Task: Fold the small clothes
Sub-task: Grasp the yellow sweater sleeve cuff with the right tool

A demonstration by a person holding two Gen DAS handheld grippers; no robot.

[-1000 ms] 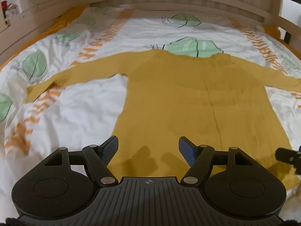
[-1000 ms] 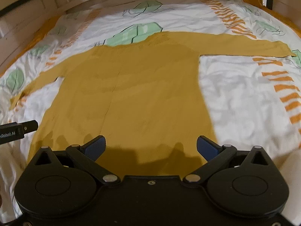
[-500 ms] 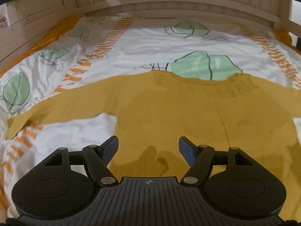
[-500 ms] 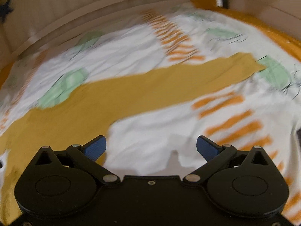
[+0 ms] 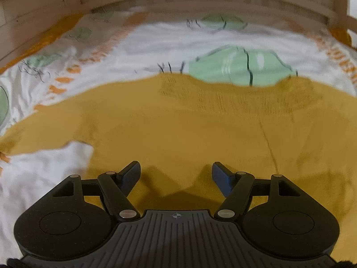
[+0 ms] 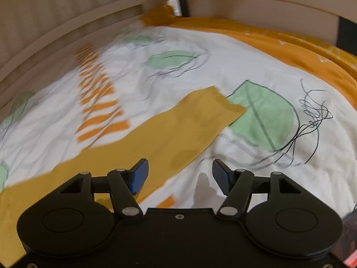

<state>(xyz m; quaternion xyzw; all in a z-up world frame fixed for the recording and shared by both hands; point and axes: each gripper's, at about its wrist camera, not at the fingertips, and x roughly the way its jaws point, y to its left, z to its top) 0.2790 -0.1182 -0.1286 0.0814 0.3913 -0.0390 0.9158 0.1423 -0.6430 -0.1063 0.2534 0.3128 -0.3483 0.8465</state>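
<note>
A mustard-yellow knit sweater [image 5: 200,129] lies flat and spread out on the bed, neckline [image 5: 234,84] at the far side. My left gripper [image 5: 176,176] is open and empty above the sweater's upper body, near the left armpit. In the right wrist view the sweater's right sleeve [image 6: 156,138] runs diagonally from lower left to its cuff [image 6: 214,102]. My right gripper [image 6: 179,176] is open and empty just above the sleeve's lower edge, short of the cuff.
The bed has a white duvet [image 6: 245,62] with green leaves and orange stripes, and an orange sheet edge [image 6: 290,47]. A wooden bed rail [image 5: 200,2] surrounds the mattress at the far side and at the right [image 6: 267,6].
Both grippers moved forward. The left closed in on the sweater's upper body. The right swung right from the body to the right sleeve near the cuff. Both stayed open.
</note>
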